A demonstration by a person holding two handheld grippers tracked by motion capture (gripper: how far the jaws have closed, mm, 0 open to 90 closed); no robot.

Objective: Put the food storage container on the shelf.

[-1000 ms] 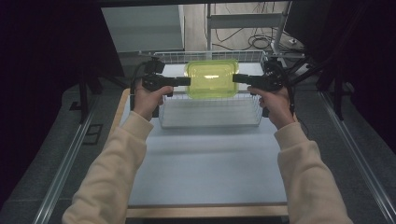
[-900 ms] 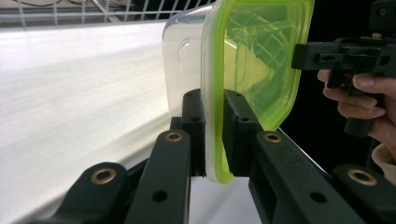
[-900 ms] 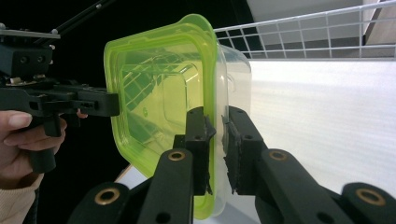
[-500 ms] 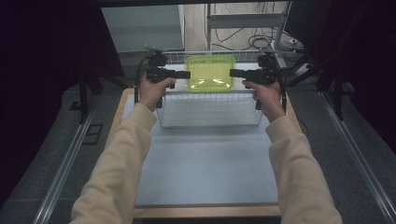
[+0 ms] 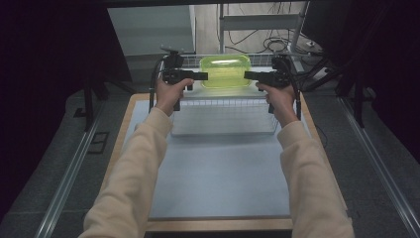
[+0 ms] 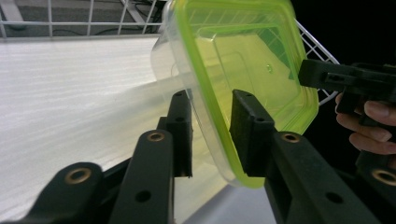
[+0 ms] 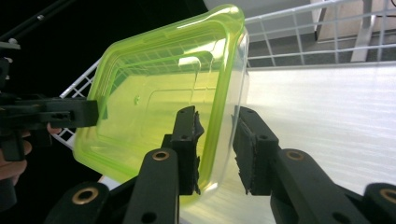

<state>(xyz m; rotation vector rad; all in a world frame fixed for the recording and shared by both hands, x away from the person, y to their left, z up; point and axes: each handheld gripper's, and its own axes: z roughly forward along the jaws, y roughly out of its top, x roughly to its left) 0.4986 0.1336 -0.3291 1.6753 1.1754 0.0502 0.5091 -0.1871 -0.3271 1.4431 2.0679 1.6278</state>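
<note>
A clear plastic box with a yellow-green lid (image 5: 225,71) sits at the far end of a white-floored wire basket (image 5: 225,130). My left gripper (image 5: 204,76) reaches its left end and my right gripper (image 5: 247,75) its right end. In the left gripper view the box's rim (image 6: 219,140) runs between the jaws of the left gripper (image 6: 211,100) with small gaps. In the right gripper view the rim (image 7: 219,112) stands between the jaws of the right gripper (image 7: 217,116), clear of both pads. Both pairs of jaws have just been opening, and both grippers are open.
The basket stands at the far end of a pale mat (image 5: 218,173) on a wooden-edged table. Metal rails (image 5: 74,168) run along both sides. Behind the basket stand a metal frame and loose cables (image 5: 277,47). The basket's wire wall (image 6: 93,23) rises just past the box.
Both hands carried the box away from me to the far end of the basket and a little lower. The grippers now stand slightly back from the box's ends.
</note>
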